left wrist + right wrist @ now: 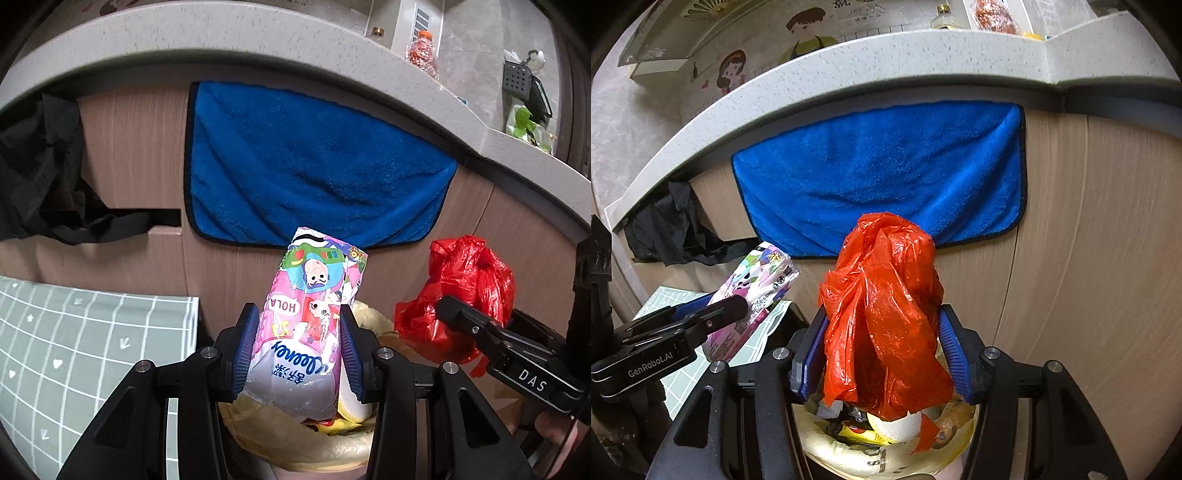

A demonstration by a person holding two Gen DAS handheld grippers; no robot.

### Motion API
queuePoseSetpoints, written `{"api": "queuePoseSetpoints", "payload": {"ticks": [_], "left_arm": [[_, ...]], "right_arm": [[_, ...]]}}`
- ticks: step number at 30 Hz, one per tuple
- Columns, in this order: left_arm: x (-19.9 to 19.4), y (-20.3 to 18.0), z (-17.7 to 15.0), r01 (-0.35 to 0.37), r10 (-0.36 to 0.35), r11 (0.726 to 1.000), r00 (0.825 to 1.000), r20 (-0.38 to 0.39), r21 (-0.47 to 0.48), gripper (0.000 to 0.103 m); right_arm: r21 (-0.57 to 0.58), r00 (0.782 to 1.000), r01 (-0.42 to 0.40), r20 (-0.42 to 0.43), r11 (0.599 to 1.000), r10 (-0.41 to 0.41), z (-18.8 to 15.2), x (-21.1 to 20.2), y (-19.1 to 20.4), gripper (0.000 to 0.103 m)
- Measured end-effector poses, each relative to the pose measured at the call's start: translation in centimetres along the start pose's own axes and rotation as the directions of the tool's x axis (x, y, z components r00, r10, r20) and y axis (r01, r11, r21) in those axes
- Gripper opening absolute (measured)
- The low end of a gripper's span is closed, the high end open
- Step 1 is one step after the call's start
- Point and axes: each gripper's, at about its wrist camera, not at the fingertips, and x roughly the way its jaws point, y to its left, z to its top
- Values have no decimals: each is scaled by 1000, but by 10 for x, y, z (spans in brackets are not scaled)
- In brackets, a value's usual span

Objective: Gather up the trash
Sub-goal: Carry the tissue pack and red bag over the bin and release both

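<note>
Pinching a pink tissue pack (303, 325) between its blue pads, the left gripper (300, 350) holds it upright right above a trash bin (295, 443) lined with a yellowish bag. The right gripper (882, 354) has its fingers clenched on a crumpled red plastic bag (886, 317), also hanging over the bin's open mouth, where a white roll (901, 424) and scraps already lie. The two grippers sit side by side, near each other but apart, with the red bag (458, 295) seen to the right of the pack. Just behind the bin rises a wooden cabinet front (1089, 240), leaving little room forward. A blue towel (306, 166) hangs flat against it under the overhanging edge of the stone table (258, 40). To the left, the corner of a grey checked cloth (92, 332) comes close to the bin's rim, and a black bag (40, 173) spills from an opening in the cabinet.
</note>
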Motion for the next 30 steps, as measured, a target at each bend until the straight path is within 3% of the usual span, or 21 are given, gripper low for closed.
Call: {"api": "queuePoseSetpoints", "payload": {"ticks": [2, 4, 6, 11, 16, 20, 25, 30], "left_arm": [[9, 4, 1, 61, -61, 998, 998, -13, -8, 47], [16, 9, 1, 104, -105, 994, 994, -21, -17, 59], [20, 15, 1, 100, -101, 994, 994, -32, -37, 69], [17, 22, 2, 86, -90, 993, 995, -49, -77, 69], [-6, 32, 0, 52, -57, 992, 998, -38, -111, 70], [-33, 45, -3, 21, -22, 995, 1000, -13, -101, 70], [-67, 55, -14, -62, 63, 996, 998, 17, -71, 70], [-119, 47, -57, -102, 100, 995, 994, 46, 23, 70]], "right_arm": [[8, 1000, -11, 4, 1000, 11, 0, 4, -3, 57], [34, 1000, -3, -21, 999, 3, -1, 10, -6, 61], [59, 999, 5, -44, 998, -3, -3, 15, -10, 61], [58, 997, 20, -73, 998, -15, -13, 15, -6, 62], [23, 997, -44, -56, 999, 45, -9, 25, 4, 70], [-13, 996, 60, -60, 998, -61, -9, 32, 10, 73], [47, 1000, 14, -17, 999, -13, -16, 3, 12, 74], [19, 999, 37, 18, 999, -37, -36, -52, 36, 74]]}}
